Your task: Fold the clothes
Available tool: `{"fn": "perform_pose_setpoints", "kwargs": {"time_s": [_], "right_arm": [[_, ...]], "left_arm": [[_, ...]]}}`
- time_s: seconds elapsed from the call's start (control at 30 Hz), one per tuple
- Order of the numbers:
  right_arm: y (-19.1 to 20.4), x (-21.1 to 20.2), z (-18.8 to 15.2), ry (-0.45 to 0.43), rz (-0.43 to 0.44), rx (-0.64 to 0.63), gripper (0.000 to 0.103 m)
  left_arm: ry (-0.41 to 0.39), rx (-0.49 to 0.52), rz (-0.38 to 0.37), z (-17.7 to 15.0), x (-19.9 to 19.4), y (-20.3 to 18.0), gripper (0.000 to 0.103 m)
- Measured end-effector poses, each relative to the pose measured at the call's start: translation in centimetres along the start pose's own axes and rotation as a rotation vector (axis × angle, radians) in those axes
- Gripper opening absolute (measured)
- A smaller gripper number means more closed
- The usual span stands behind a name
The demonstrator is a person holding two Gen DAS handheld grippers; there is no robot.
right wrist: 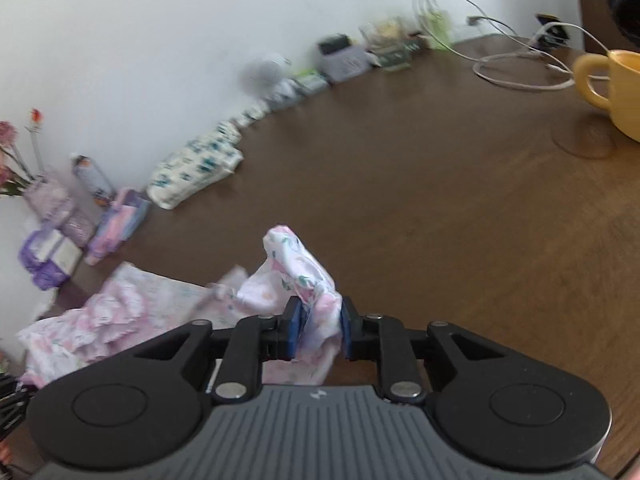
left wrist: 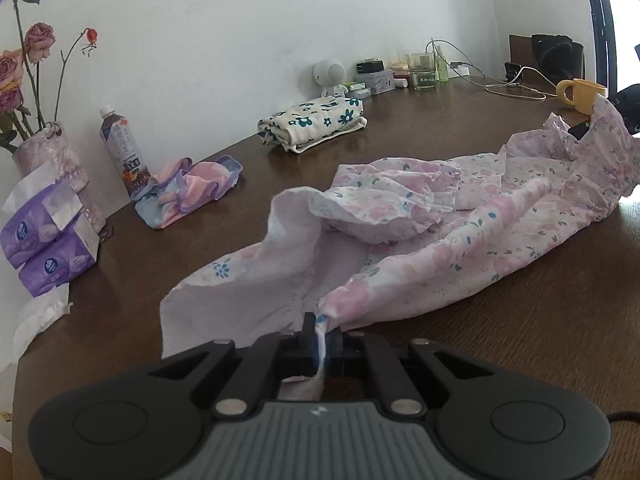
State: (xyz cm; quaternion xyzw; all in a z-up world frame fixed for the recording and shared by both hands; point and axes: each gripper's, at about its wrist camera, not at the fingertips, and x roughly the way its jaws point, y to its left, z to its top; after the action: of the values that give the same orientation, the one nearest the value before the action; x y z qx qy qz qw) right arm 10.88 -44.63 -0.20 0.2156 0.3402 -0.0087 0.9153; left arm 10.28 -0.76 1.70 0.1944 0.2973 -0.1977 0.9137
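1. Left wrist view, far left: a pale pink vase (left wrist: 60, 160) held dried roses (left wrist: 38, 38), and purple tissue packs (left wrist: 48, 248) with a round white logo sat in front of it; their print was too small to read.
2. Just right of the vase stood a capped drink bottle (left wrist: 124, 148) with dark liquid and a label of Chinese characters that could not be made out.
3. Beside the bottle lay a crumpled pink and purple garment (left wrist: 192, 188), and farther right a folded cream cloth with teal flowers (left wrist: 316, 122).
4. Against the wall stood a small white speaker figure (left wrist: 330, 76), a grey tin (left wrist: 380, 80) and a clear glass (left wrist: 422, 70) with a little liquid at the bottom.
5. The pink floral garment (left wrist: 440, 232) sprawled over the brown table (left wrist: 520, 340), one end near the left gripper (left wrist: 320, 330), whose fingers were pinched tight on a thin twisted corner of it.
6. A yellow mug (left wrist: 584, 94) stood at the far right behind the garment's raised end; its contents were hidden.
7. Right wrist view: the right gripper (right wrist: 320, 330) had its blue-padded fingers (right wrist: 294, 328) closed partway on a thick bunch of the same garment, lifted off the table.
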Motion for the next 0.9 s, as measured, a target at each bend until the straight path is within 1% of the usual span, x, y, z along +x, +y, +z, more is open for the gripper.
{"fn": "perform_pose_setpoints", "kwargs": {"time_s": [0.03,0.07,0.13,0.2,0.27,0.37,0.4,0.53,0.57,0.6,0.63,0.7,0.77,0.9], "right_arm": [[0.2,-0.6,-0.3,-0.034,-0.006,-0.011,0.041],[0.4,-1.3,-0.5,-0.072,-0.008,-0.027,0.047],[1.7,-3.3,-1.1,-0.151,-0.008,-0.103,0.056],[3.3,-5.5,-1.8,-0.226,0.001,-0.202,0.073],[5.3,-7.2,-2.7,-0.258,0.035,-0.319,0.078],[7.6,-7.5,-4.1,-0.192,0.077,-0.433,0.080],[8.0,-7.3,-4.5,-0.168,0.074,-0.450,0.080],[8.3,-5.5,-6.5,-0.083,0.041,-0.454,0.080],[8.4,-5.0,-7.0,-0.064,0.034,-0.464,0.079],[8.5,-4.5,-7.6,-0.046,0.027,-0.474,0.075],[8.5,-4.0,-8.1,-0.028,0.020,-0.485,0.071],[8.1,-3.1,-8.7,-0.004,0.015,-0.484,0.042],[7.7,-2.4,-8.5,0.007,0.043,-0.460,0.033],[7.7,-0.6,-7.0,-0.003,0.055,-0.450,0.030]], "left_arm": [[0.004,-0.002,-0.003,-0.2,-0.1,-0.1,0.009],[0.008,-0.005,-0.005,-0.4,-0.2,-0.2,0.012],[0.004,0.003,-0.014,-0.2,-0.4,-0.5,0.017],[-0.006,0.025,-0.026,0.0,-0.4,-0.9,0.028],[-0.011,0.048,-0.027,0.3,-0.1,-1.5,0.035],[-0.014,0.064,-0.025,0.9,0.5,-2.2,0.038],[-0.014,0.068,-0.026,1.0,0.7,-2.3,0.039],[0.004,0.076,-0.042,1.2,1.8,-2.7,0.037],[0.010,0.074,-0.045,1.3,2.0,-2.7,0.028],[0.021,0.065,-0.052,1.3,2.3,-2.6,0.016],[0.034,0.051,-0.058,1.3,2.5,-2.4,0.012],[0.049,0.035,-0.059,1.3,2.6,-2.2,0.011],[0.060,0.029,-0.048,1.2,2.5,-2.1,0.008],[0.089,-0.017,-0.012,0.9,2.3,-1.3,0.008]]}}
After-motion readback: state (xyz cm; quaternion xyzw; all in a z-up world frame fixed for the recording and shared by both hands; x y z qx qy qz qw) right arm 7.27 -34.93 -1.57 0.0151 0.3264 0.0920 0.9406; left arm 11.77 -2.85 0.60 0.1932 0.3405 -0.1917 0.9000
